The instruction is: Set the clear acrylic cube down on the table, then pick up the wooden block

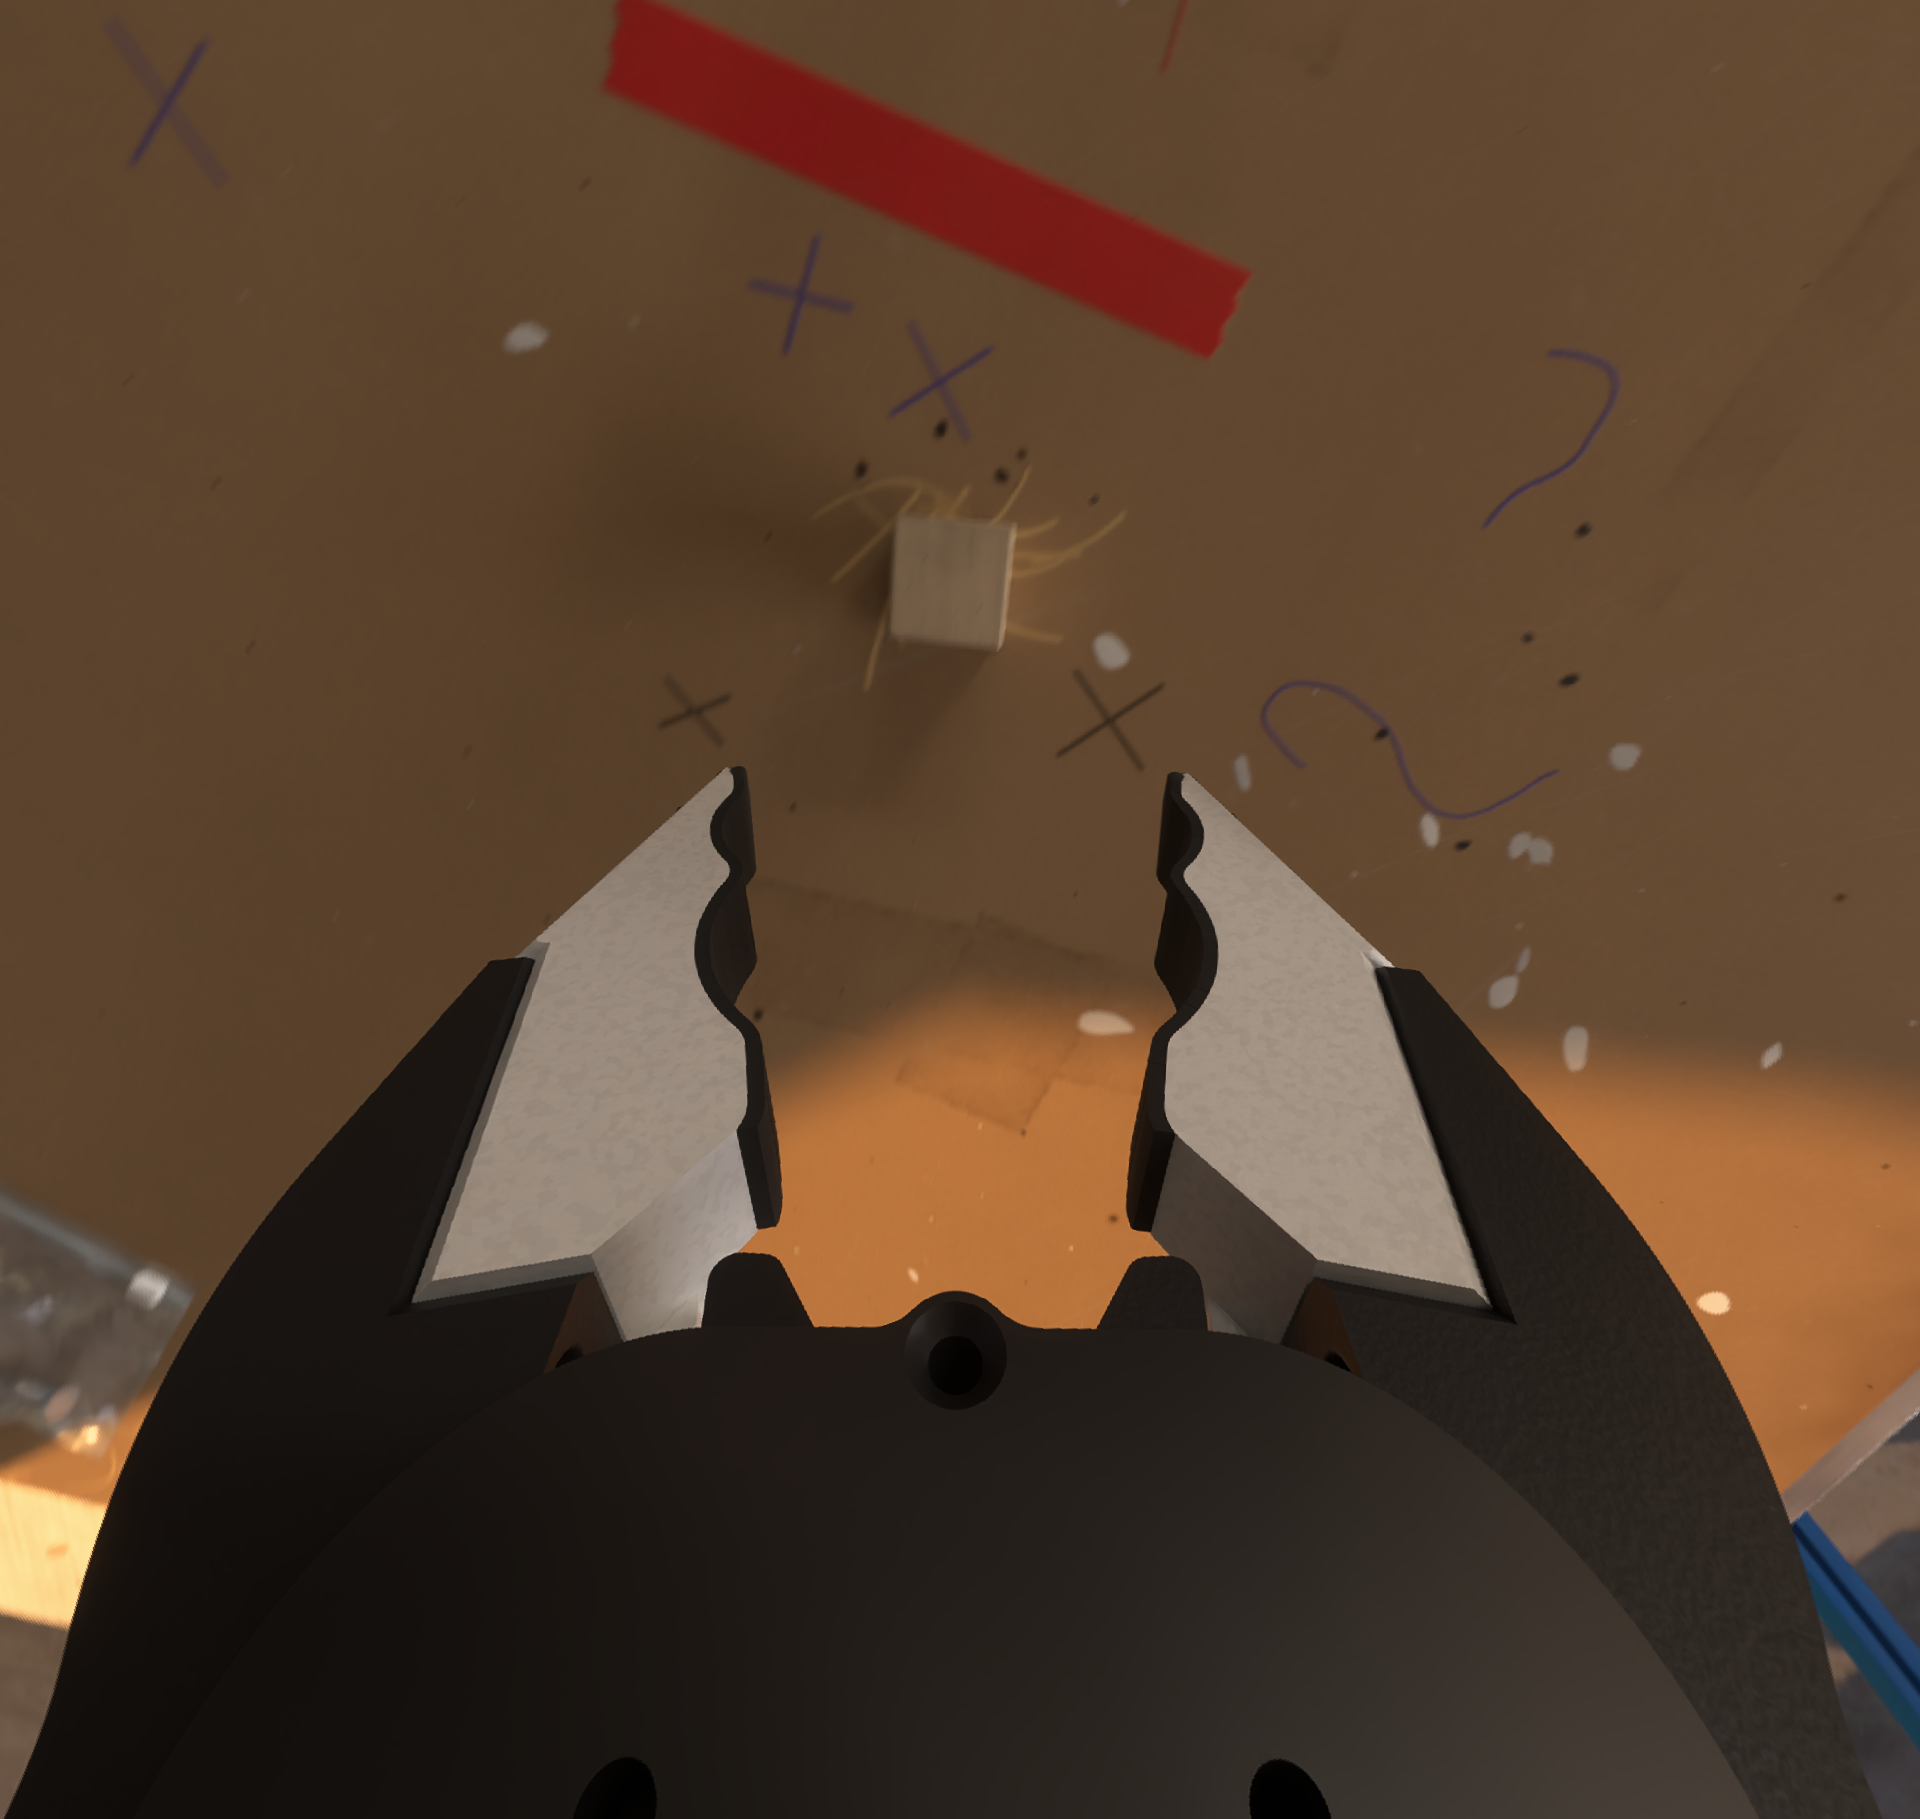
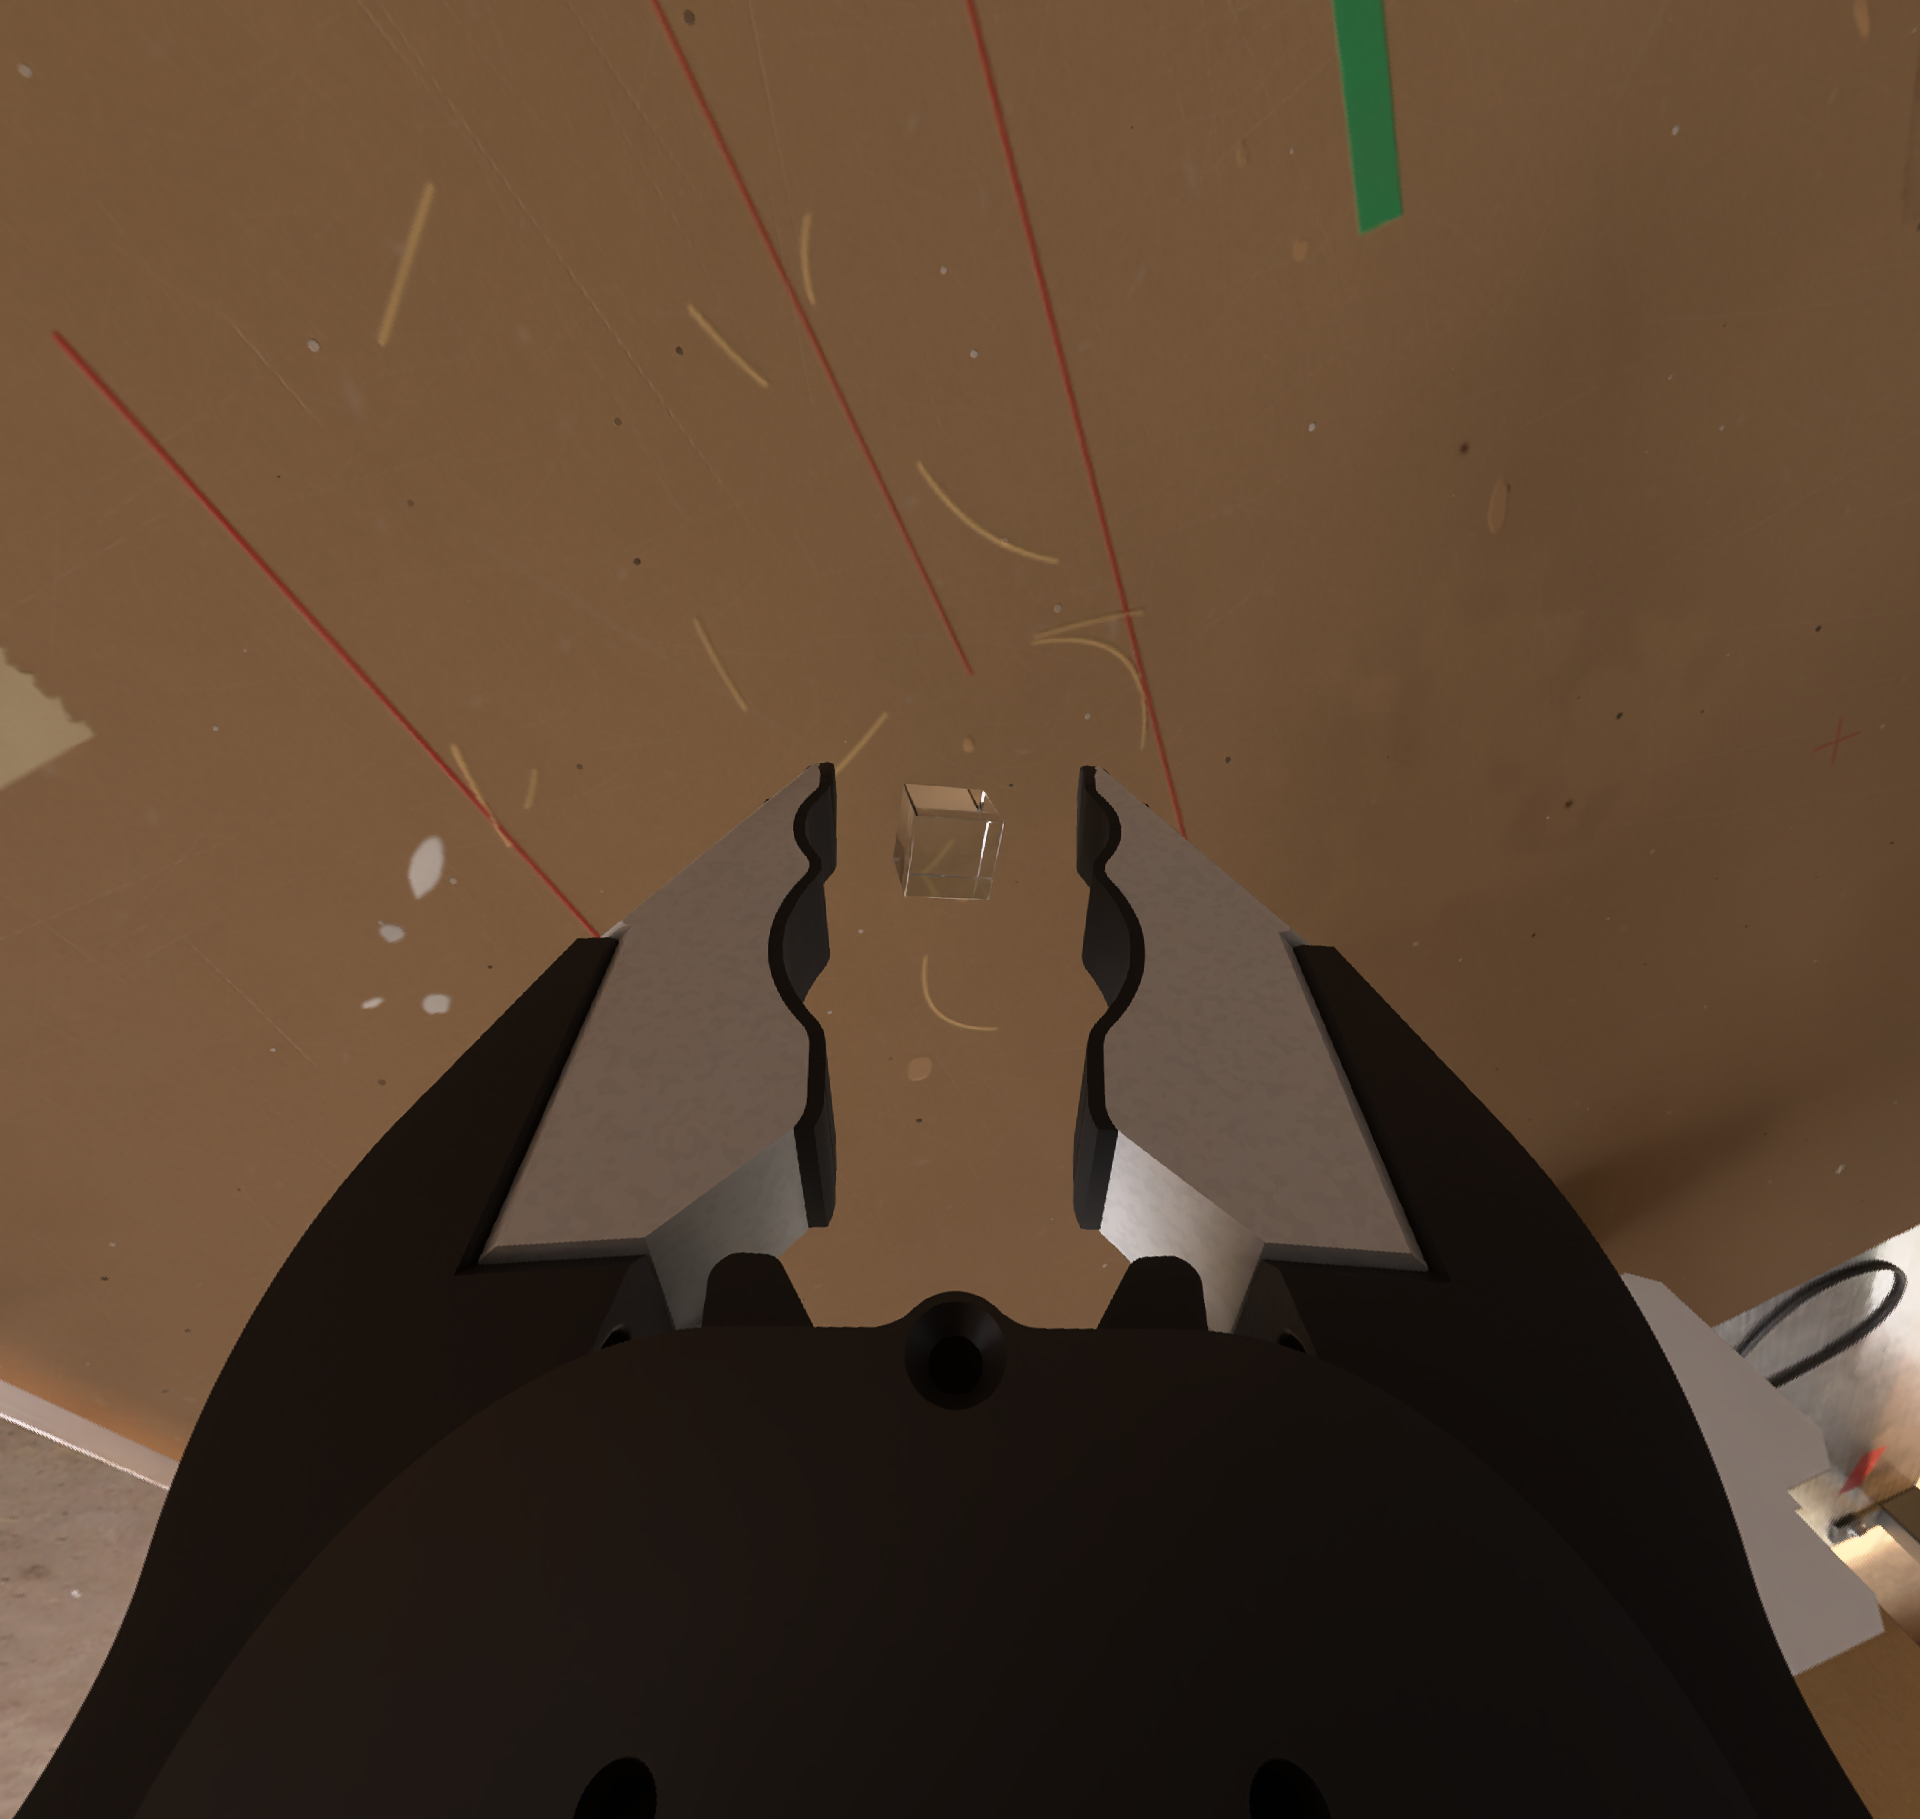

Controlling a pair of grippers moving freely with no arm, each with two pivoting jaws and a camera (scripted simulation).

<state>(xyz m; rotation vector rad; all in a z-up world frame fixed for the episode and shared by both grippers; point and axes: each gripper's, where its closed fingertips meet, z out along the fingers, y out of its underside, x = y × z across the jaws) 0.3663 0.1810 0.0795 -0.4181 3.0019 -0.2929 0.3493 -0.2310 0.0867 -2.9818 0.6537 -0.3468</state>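
In the left wrist view a small pale wooden block [image 1: 951, 580] stands on the brown table [image 1: 364, 522], straight ahead of my left gripper [image 1: 954, 774]. That gripper is open and empty, its fingertips short of the block. In the right wrist view a small clear acrylic cube [image 2: 948, 840] sits on the table between the fingertips of my right gripper [image 2: 954, 770]. The right gripper is open, with a gap between each finger and the cube.
A red tape strip [image 1: 920, 171] lies beyond the wooden block, with pen crosses and squiggles around it. A green tape strip [image 2: 1366, 65] and thin red lines [image 2: 790, 294] mark the table in the right wrist view. A clear object [image 1: 73, 1322] shows at the left edge.
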